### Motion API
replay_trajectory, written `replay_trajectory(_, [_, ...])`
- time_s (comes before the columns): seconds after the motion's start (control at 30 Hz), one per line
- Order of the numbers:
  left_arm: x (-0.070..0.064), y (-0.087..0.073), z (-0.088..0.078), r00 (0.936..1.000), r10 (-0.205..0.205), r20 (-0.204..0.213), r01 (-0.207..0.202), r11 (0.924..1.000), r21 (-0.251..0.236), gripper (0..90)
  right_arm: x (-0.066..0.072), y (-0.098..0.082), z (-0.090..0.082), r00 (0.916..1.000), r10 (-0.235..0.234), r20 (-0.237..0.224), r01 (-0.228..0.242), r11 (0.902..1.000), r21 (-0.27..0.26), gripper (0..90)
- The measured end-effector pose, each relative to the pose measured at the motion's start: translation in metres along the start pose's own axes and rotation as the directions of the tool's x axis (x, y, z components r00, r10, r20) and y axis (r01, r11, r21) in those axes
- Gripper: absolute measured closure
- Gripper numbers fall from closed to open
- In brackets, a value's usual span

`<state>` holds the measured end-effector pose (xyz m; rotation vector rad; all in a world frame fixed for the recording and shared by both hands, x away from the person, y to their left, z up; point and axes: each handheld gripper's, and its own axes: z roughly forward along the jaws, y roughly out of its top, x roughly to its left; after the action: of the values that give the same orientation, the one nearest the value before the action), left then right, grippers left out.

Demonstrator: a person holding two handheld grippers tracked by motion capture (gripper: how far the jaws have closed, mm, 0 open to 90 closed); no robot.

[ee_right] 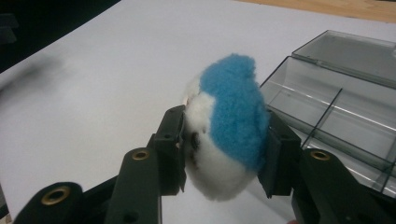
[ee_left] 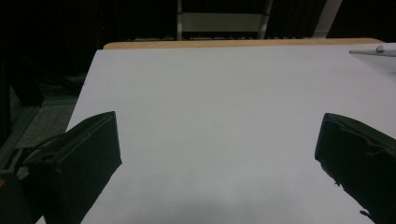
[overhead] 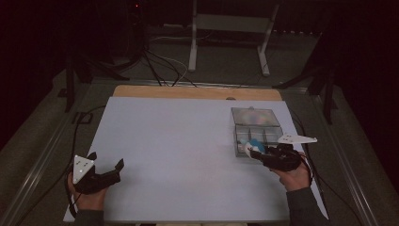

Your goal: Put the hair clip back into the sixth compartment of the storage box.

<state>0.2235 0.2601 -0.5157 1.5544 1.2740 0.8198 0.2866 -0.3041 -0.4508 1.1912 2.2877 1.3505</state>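
Observation:
My right gripper (ee_right: 224,140) is shut on a small blue-and-white plush toy (ee_right: 229,128), with a pad pressed on each side of it. In the high view the plush toy (overhead: 253,145) hangs at the near left corner of a clear plastic compartment box (overhead: 256,132), and the right gripper (overhead: 256,151) points left from the hand behind it. In the right gripper view the box (ee_right: 336,107) lies to the right of the toy, its compartments bare and its lid folded back. My left gripper (overhead: 106,162) rests at the table's near left, jaws wide apart with nothing between them (ee_left: 219,154).
A white sheet (overhead: 179,150) covers the table, with a strip of bare wood (overhead: 188,92) along the far edge. Cables (overhead: 160,66) and a white stand's legs (overhead: 226,42) lie on the floor beyond the table. The room around is dark.

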Motion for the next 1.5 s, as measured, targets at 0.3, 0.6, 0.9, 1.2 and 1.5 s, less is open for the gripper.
replay_trajectory(0.3, [0.000,0.000,0.000,1.0000,0.001,0.000,-0.001,1.0000,0.002,1.3,-0.011,0.002,-0.003,0.9997,0.017,0.018,-0.017,0.9998,-0.010,58.5])
replay_trajectory(0.6, [0.000,0.000,0.001,1.0000,-0.002,-0.002,0.002,1.0000,0.002,1.4,-0.021,0.005,-0.007,0.9987,0.032,0.039,-0.032,0.9994,-0.012,58.5])
replay_trajectory(0.9, [0.000,0.000,0.001,1.0000,-0.003,-0.003,0.003,1.0000,0.001,1.3,-0.031,0.008,-0.011,0.9974,0.046,0.055,-0.045,0.9989,-0.016,58.6])
replay_trajectory(1.2, [0.000,0.000,0.001,1.0000,-0.004,-0.004,0.004,1.0000,0.003,1.3,-0.042,0.005,-0.011,0.9952,0.069,0.069,-0.069,0.9976,-0.005,58.5])
replay_trajectory(1.5, [0.000,0.000,0.001,1.0000,-0.004,-0.004,0.004,1.0000,0.002,1.3,-0.051,0.002,-0.011,0.9931,0.086,0.080,-0.087,0.9962,0.007,58.5])
